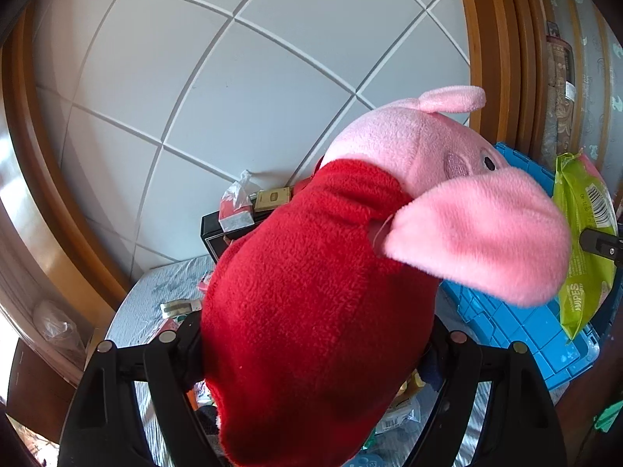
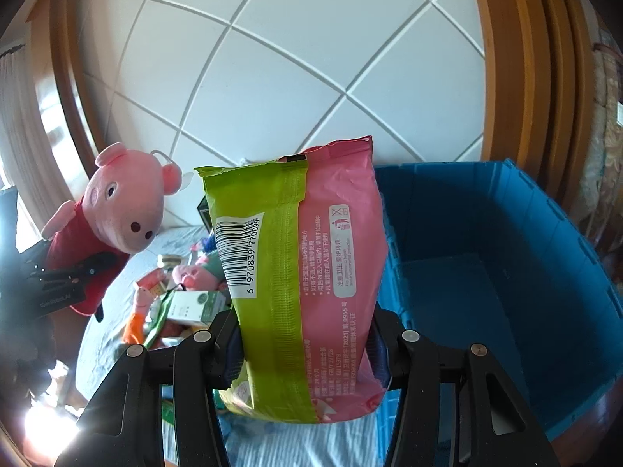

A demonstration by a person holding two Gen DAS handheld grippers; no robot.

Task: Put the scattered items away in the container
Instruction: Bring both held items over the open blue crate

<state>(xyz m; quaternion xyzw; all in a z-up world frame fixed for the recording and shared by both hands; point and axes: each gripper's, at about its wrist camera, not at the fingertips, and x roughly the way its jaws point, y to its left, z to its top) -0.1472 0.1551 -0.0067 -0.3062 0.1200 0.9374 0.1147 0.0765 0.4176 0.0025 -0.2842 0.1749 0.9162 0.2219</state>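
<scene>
Readable text: wipes pack carries barcode "6 970839 770099", Chinese print, a white panel with a bin pictogram, "(2021) 0955" lower down. In the left wrist view the same pack shows "WIPES" upside down. Black tag on the left gripper, seen from the right wrist view, reads "GenRobot.AI".

Left gripper: clamped on the pig plush at its red body; pads press both flanks. Pink head and one arm stick out ahead and to the right, clear of the bed.

Right gripper: clamped on the wipes pack low down; pack stands upright between the fingers, green-and-pink back seam facing the camera.

Blue bin: just right of the pack in the right wrist view, open top, floor bare, near rim beside the right finger. In the left wrist view its ribbed wall lies behind the plush arm, with the pack above its edge.

Bed clutter left of the pack: small plush pigs, a white-green box, packets. A black box stands against the tiled wall. Wooden frame rises behind the bin.
</scene>
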